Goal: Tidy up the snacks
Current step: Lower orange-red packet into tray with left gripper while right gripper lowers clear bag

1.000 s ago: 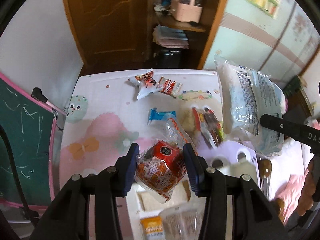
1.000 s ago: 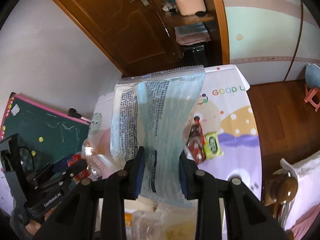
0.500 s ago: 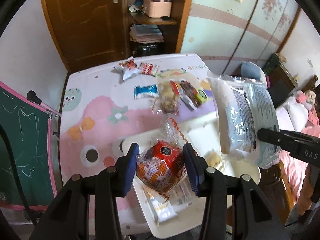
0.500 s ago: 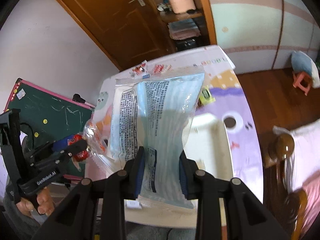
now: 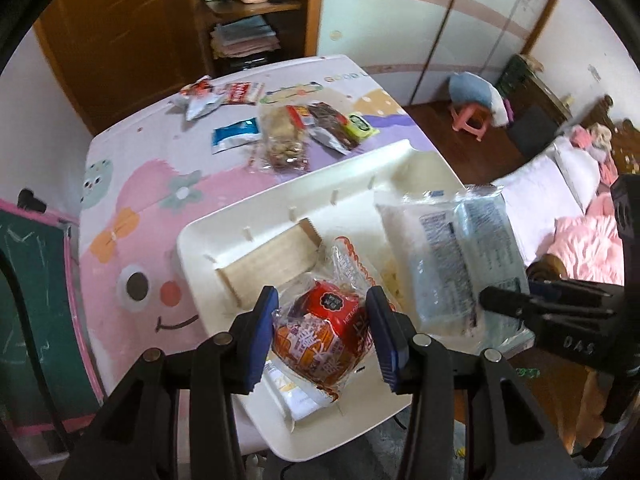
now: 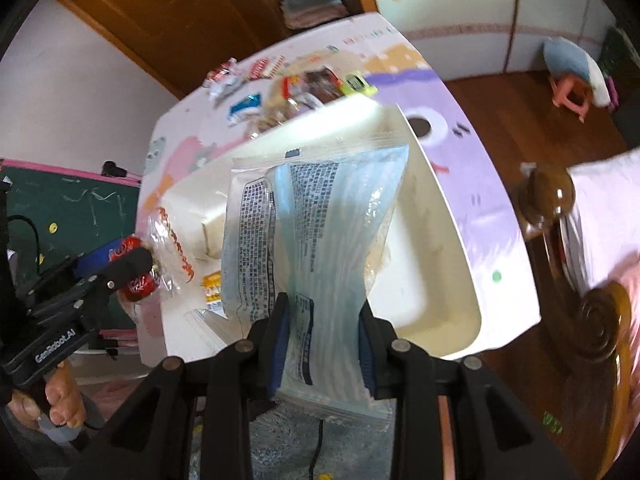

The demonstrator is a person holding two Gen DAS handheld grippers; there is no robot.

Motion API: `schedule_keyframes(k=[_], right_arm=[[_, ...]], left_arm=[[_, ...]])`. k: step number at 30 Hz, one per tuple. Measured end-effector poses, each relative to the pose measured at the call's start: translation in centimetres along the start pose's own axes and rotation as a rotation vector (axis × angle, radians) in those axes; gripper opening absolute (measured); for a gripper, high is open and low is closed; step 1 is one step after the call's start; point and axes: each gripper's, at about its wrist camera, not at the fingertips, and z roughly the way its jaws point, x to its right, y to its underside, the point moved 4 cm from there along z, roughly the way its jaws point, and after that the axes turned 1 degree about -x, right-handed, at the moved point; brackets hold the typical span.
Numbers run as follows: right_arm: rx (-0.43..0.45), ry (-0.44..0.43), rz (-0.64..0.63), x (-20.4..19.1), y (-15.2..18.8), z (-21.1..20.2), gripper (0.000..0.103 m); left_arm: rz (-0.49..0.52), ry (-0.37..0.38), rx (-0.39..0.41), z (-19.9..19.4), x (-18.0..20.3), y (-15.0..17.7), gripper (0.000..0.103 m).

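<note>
My left gripper (image 5: 320,332) is shut on a red and orange snack packet (image 5: 320,336), held over the near end of a white divided tray (image 5: 360,168). In the right wrist view, my right gripper (image 6: 324,328) is shut on a large pale blue and white bag (image 6: 316,216) that hangs above the same white tray (image 6: 436,240). That bag (image 5: 452,260) shows at the right of the left wrist view, and the left gripper with its red packet (image 6: 136,276) shows at the left of the right wrist view. A small yellow packet (image 5: 288,392) lies in the tray.
Several loose snack packets (image 5: 296,128) lie on the far part of the cartoon-print table (image 5: 132,208). A green chalkboard (image 5: 28,292) stands at the left. A wooden bedpost (image 6: 552,196) and pink bedding (image 5: 584,240) are on the right. A door and shelves stand behind.
Both grippers moved with their packets from over the table's middle to above the white tray and came lower. The tray now fills the near view.
</note>
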Motion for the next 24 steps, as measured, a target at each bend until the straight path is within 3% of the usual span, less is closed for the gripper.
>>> schedule_keyframes(k=[15, 24], right_arm=[[0.022, 0.104, -0.003, 1.0, -0.2, 2.5, 0.032], [-0.031, 0.131, -0.049, 0.8, -0.2, 4.2, 0.044]], left_arm=[[0.036, -0.045, -0.036, 6.5, 2.1, -3.8, 0.044], [0.035, -0.082, -0.069, 8.9, 1.7, -4.3, 0.046]])
